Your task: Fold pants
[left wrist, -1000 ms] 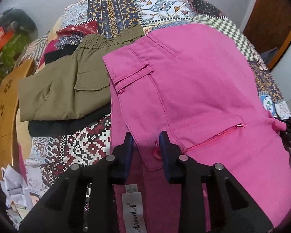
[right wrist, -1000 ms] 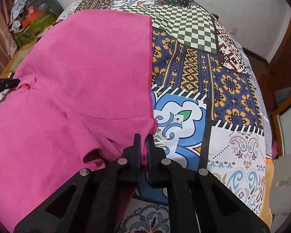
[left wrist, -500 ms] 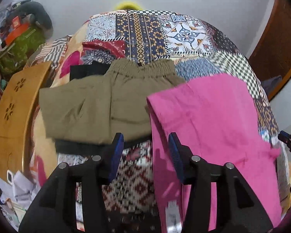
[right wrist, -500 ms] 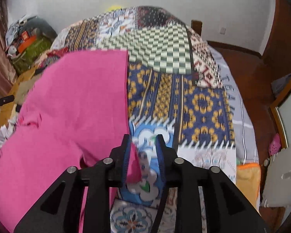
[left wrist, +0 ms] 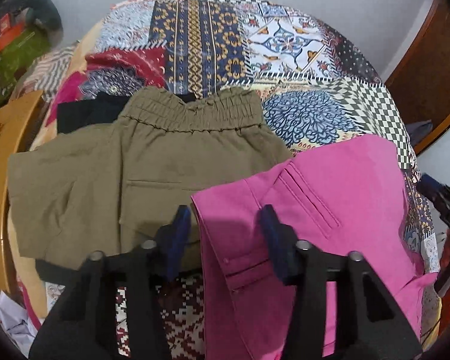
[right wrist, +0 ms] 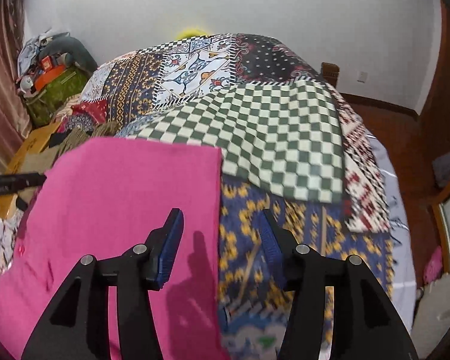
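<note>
Two grippers free now: my left gripper (left wrist: 225, 225) jaws spread over the bright pink cotton pants' (left wrist: 330, 210) near corner, my right gripper (right wrist: 222, 234) jaws opening above their right edge. Pants lie flat on the patchwork bed (right wrist: 285, 138), beside folded olive shorts (left wrist: 120, 174).

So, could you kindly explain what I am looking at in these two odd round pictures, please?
Each picture comes from a fisheye camera fixed on a hand-held two-finger gripper; a person carries one in each hand. The left camera shows the left gripper open above pink pants and folded olive pants beside them. The right camera shows the right gripper, its jaws opening, over the pink pants' edge. Everything lies on a patchwork bedspread. Neither gripper holds anything.
</note>
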A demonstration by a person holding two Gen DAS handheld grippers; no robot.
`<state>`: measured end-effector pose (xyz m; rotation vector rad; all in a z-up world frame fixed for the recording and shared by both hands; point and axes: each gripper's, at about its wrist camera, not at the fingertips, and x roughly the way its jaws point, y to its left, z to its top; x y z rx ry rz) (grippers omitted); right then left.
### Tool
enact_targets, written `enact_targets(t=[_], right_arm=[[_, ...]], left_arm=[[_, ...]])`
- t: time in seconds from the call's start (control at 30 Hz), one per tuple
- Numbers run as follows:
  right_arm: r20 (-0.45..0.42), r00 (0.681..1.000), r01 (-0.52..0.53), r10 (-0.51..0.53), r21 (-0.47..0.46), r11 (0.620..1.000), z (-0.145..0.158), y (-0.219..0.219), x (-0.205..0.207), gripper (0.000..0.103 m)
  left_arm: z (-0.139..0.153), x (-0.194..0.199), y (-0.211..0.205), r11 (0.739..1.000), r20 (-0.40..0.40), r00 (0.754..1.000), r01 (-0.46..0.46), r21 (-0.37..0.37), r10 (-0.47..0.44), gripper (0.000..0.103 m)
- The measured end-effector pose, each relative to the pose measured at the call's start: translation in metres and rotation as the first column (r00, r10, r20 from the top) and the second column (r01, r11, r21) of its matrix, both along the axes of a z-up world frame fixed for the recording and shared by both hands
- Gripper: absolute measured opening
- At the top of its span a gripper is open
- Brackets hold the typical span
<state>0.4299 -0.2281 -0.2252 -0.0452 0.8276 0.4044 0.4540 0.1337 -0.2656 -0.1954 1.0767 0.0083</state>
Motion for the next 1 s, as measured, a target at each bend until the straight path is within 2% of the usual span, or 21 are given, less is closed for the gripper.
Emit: enact_targets(t=[0.07, 0.2, 0.37, 0.43, 0.47, 0.53, 0.6, 0.67, 0.8, 1.0], right_arm=[[-0.005, 1.000, -0.006, 0.006, 0.007, 1.000, -0.004, 0.005, 0.013, 0.048], [-0.031, 0.999, -0.013, 0.014, 0.034, 0.999, -0.012, 0.017, 0.033, 0.048], [-0.052, 0.998, -0.020, 0.025, 0.081, 0.996, -0.022, 0.027, 0.045, 0.048], [-0.054, 0.998, -0.028, 0.032, 0.086, 0.996, -0.023, 0.029, 0.047, 0.040], [-0.051, 0.998, -0.027, 0.032, 0.093, 0.995, -0.023, 0.030, 0.048, 0.036], [-0.047, 0.998, -0.033, 0.038, 0.096, 0.995, -0.022, 0.032, 0.048, 0.016], [-0.037, 0.999, -0.035, 0.038, 0.079, 0.996, -0.021, 0.037, 0.047, 0.008], [-0.016, 0.999, -0.046, 0.047, 0.044, 0.998, -0.020, 0.044, 0.046, 0.004], [0.027, 0.998, -0.051, 0.052, -0.015, 0.999, -0.017, 0.050, 0.039, 0.002], [0.085, 0.996, -0.029, 0.028, 0.017, 0.999, 0.018, 0.036, 0.022, 0.002]], left_arm=[[-0.006, 0.003, 0.003, 1.000, -0.013, 1.000, 0.008, -0.027, -0.009, 0.040], [-0.022, 0.007, 0.005, 0.998, -0.044, 0.999, 0.021, -0.066, -0.024, 0.036], [-0.025, 0.009, 0.002, 0.998, -0.027, 0.999, 0.027, -0.049, -0.028, 0.033], [-0.026, 0.011, 0.003, 0.998, -0.021, 1.000, 0.006, -0.055, -0.007, 0.029], [-0.026, 0.012, 0.003, 0.999, -0.018, 1.000, -0.008, -0.053, 0.007, 0.019], [-0.028, 0.016, 0.001, 0.999, -0.026, 0.999, -0.023, -0.026, 0.022, 0.005], [-0.030, 0.015, -0.001, 1.000, -0.026, 0.999, -0.027, -0.016, 0.027, 0.004], [-0.028, 0.013, -0.003, 1.000, -0.013, 1.000, -0.025, 0.003, 0.025, 0.003], [-0.019, 0.004, -0.001, 0.999, 0.007, 0.999, -0.031, 0.017, 0.031, 0.003], [0.022, -0.014, 0.007, 0.998, 0.075, 0.996, -0.046, 0.036, 0.043, 0.003]])
